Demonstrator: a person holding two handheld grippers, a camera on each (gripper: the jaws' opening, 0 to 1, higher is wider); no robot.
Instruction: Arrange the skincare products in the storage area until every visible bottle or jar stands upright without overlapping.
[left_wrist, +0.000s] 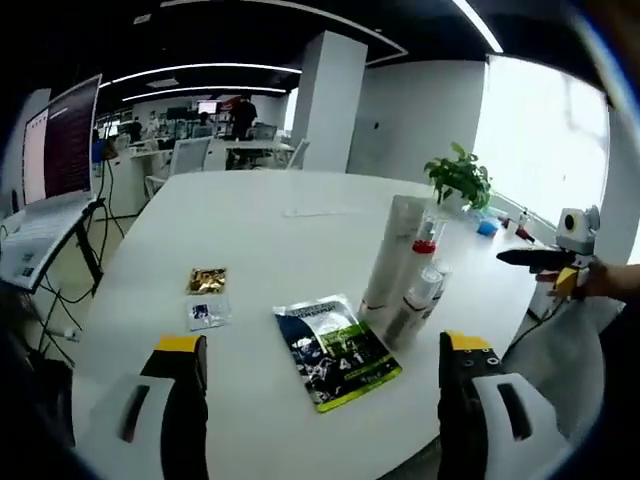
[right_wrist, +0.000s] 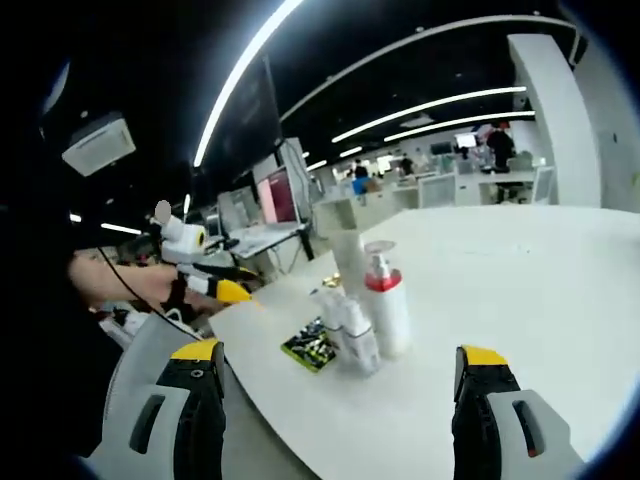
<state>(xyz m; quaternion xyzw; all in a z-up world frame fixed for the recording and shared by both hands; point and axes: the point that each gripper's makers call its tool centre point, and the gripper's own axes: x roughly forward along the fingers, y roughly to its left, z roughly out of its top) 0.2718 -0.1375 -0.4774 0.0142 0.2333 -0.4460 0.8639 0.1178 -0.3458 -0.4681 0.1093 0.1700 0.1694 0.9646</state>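
On white table (left_wrist: 300, 230), bottles (left_wrist: 405, 280) upright, green sachet (left_wrist: 338, 352) flat

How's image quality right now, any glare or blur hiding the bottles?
Left gripper view: window blown out white at right, fisheye bends the table edge, bottles readable but soft. Right gripper view: ceiling light strips glare, surroundings dark, pump bottle clear, smaller items beside it slightly blurred.
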